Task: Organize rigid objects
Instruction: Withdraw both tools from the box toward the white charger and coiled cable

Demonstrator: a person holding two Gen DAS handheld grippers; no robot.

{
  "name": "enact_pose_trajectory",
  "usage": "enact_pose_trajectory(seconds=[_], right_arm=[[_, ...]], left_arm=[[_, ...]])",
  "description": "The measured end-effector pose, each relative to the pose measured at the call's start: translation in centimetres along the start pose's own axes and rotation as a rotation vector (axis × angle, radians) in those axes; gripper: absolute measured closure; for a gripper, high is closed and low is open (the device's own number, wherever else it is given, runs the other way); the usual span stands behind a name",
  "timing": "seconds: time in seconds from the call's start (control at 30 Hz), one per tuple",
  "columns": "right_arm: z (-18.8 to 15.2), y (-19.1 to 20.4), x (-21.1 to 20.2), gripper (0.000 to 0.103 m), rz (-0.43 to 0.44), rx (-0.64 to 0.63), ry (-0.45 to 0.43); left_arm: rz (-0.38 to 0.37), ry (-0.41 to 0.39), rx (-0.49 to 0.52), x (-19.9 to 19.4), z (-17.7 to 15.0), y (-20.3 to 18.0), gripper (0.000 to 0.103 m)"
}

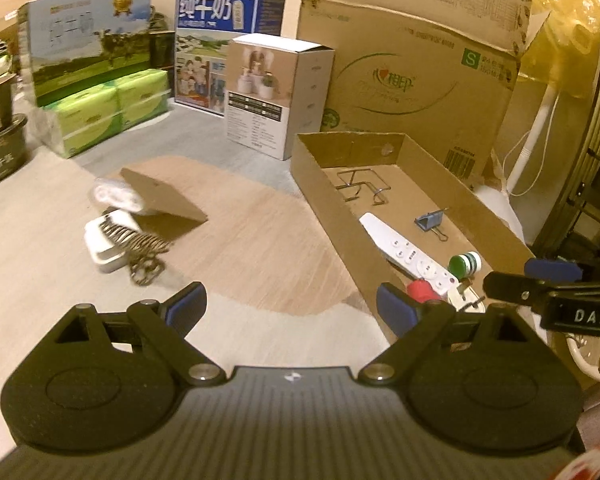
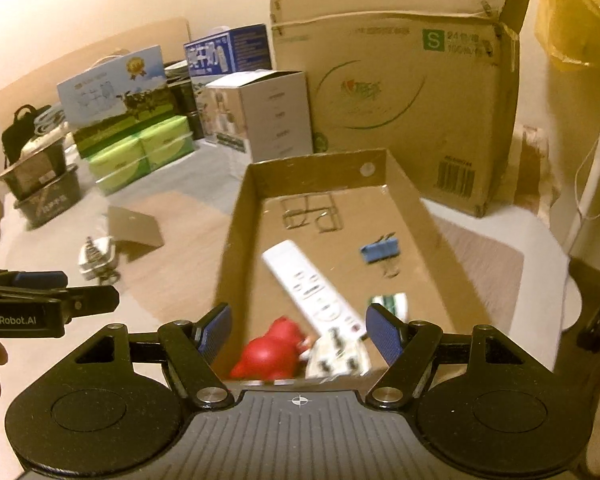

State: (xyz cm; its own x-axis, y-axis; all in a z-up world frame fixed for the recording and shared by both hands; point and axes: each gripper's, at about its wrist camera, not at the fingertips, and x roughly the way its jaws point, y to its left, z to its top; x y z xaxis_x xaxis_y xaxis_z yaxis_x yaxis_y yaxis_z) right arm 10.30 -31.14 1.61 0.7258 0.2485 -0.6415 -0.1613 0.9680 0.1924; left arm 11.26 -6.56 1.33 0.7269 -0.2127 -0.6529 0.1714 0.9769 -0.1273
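A shallow cardboard tray (image 1: 332,196) (image 2: 236,220) holds a white remote (image 1: 404,250) (image 2: 312,284), a blue binder clip (image 1: 430,222) (image 2: 378,252), a wire rack (image 1: 362,186) (image 2: 312,214), a green tape roll (image 1: 464,264) (image 2: 392,304), a red toy (image 1: 420,290) (image 2: 272,350) and a white plug (image 1: 466,300) (image 2: 336,356). A white charger (image 1: 108,240) (image 2: 96,258) with a striped hair clip (image 1: 140,240) lies on the table left of the tray. My left gripper (image 1: 290,308) is open and empty over the table. My right gripper (image 2: 300,332) is open and empty over the tray's near end.
A small cardboard piece (image 1: 164,196) (image 2: 134,226) leans by the charger. Behind stand a large cardboard box (image 1: 412,76) (image 2: 392,92), a white product box (image 1: 276,96) (image 2: 260,116), milk cartons (image 1: 224,44) and green tissue packs (image 1: 112,108) (image 2: 140,152). A fan stand (image 1: 536,128) is at right.
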Motion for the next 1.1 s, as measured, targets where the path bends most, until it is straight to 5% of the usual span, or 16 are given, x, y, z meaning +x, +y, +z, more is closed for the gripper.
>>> enact_pose_trajectory(seconds=[1.1], right_arm=[[-1.8, 6.8, -1.4, 0.029, 0.106, -0.041, -0.002]], left_arm=[[0.144, -0.035, -0.081, -6.7, -3.5, 7.9, 0.013]])
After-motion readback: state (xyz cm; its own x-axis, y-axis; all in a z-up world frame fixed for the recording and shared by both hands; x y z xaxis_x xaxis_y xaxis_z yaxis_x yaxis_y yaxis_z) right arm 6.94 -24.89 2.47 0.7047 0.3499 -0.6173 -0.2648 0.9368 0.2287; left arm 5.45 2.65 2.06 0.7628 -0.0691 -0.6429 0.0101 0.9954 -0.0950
